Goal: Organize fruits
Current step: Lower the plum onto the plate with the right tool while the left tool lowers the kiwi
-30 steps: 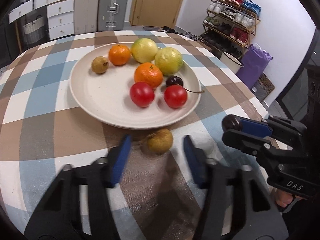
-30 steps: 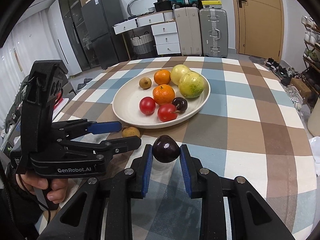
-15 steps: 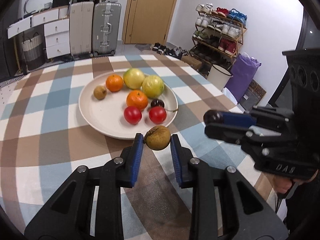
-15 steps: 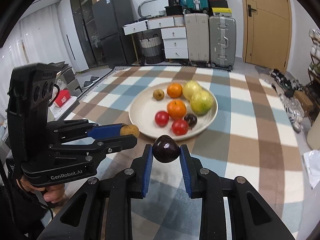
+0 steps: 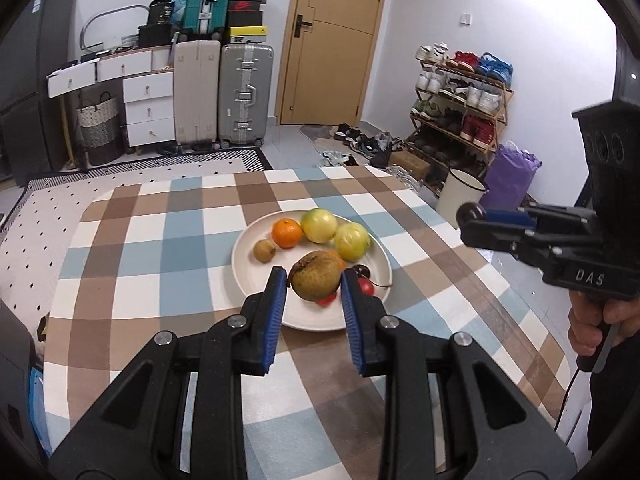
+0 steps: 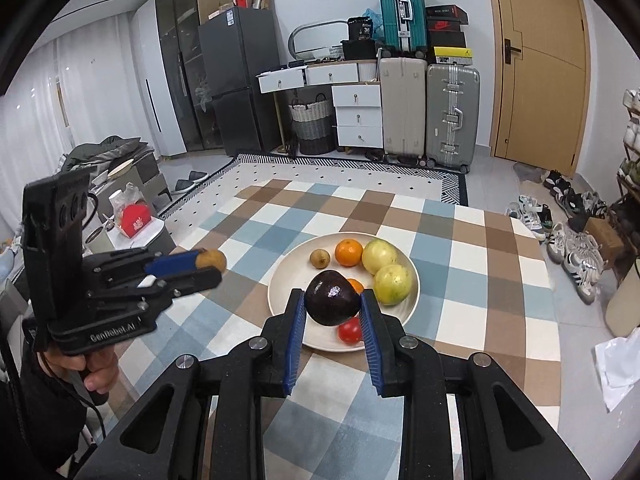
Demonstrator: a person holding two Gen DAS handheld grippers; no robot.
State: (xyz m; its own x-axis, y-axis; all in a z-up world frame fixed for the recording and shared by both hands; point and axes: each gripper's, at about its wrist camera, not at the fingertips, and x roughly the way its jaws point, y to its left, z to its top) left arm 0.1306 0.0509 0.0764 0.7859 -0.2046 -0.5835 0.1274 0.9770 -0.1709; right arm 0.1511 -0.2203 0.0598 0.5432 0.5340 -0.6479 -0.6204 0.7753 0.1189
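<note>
My left gripper (image 5: 314, 280) is shut on a brown russet fruit (image 5: 315, 275) and holds it high above the checked table, in front of the white plate (image 5: 248, 268). My right gripper (image 6: 332, 304) is shut on a dark purple fruit (image 6: 332, 304), also held high over the plate (image 6: 284, 280). The plate holds an orange (image 5: 287, 233), two yellow-green fruits (image 5: 319, 225), a small brown fruit (image 5: 264, 250) and red fruits partly hidden behind the held fruit. The left gripper also shows in the right wrist view (image 6: 210, 264), and the right gripper in the left wrist view (image 5: 472, 218).
The table (image 5: 160, 240) is covered with a brown, blue and white checked cloth. Beyond it stand suitcases (image 5: 244, 92), white drawers (image 5: 148, 108), a shoe rack (image 5: 460, 112) and a white bin (image 5: 460, 196) by the right edge. A small side table with a red box (image 6: 136, 220) stands to the left.
My left gripper closed on the brown fruit that lay on the table and lifted it. Both grippers have risen well above the table with their fruits.
</note>
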